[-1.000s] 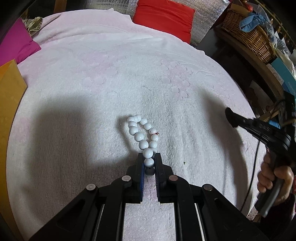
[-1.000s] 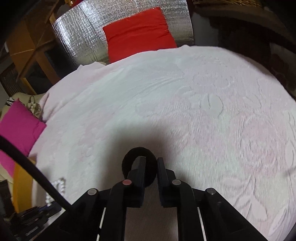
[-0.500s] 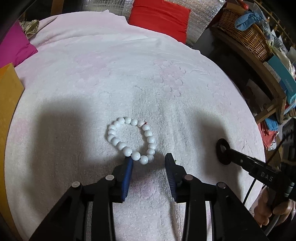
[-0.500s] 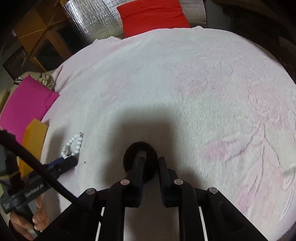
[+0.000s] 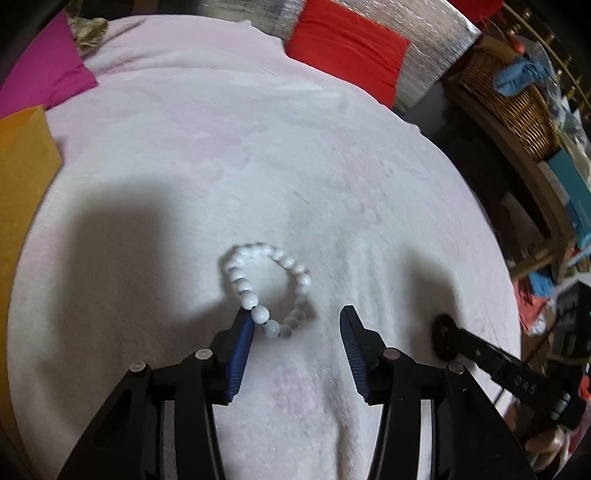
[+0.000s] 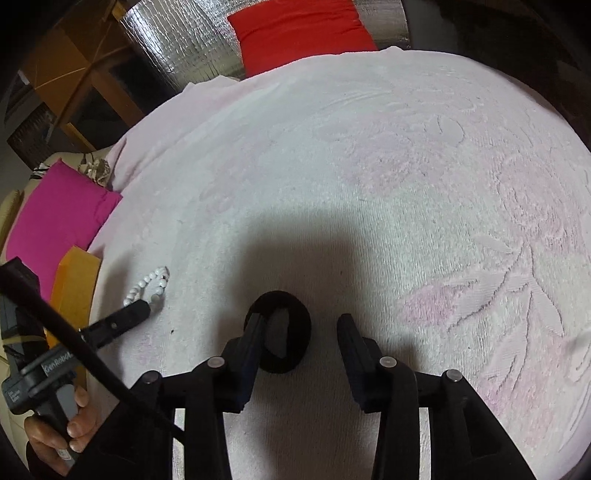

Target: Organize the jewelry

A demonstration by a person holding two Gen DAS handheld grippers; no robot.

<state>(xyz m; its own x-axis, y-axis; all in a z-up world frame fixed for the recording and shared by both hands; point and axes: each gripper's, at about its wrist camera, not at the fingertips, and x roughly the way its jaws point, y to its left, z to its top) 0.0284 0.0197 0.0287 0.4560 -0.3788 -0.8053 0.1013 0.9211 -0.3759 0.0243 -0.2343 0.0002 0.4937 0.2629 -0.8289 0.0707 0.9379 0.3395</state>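
both grippers spread over the pink towel

in the left wrist view we look down on a pale pink towel (image 5: 295, 155) covering the surface. a red cushion (image 5: 347, 51) lies at its far edge, a magenta cushion (image 5: 40, 77) and an orange box (image 5: 22, 177) sit to the left, and a wicker basket (image 5: 506, 99) stands on shelving to the right. our left gripper (image 5: 297, 325) has its fingers wide apart; the white bead bracelet (image 5: 269, 288) lies on the towel as a loop, its near beads touching the left blue pad (image 5: 240, 347). the other finger is clear of it.

in the right wrist view the same towel fills the frame, with the red cushion (image 6: 299, 29) beyond it. our right gripper (image 6: 301, 332) is spread wide too. a black hair tie (image 6: 291, 332) lies against its left finger (image 6: 251, 339), apart from the other. the bracelet (image 6: 151, 284) lies far left, at the tip of the left gripper.
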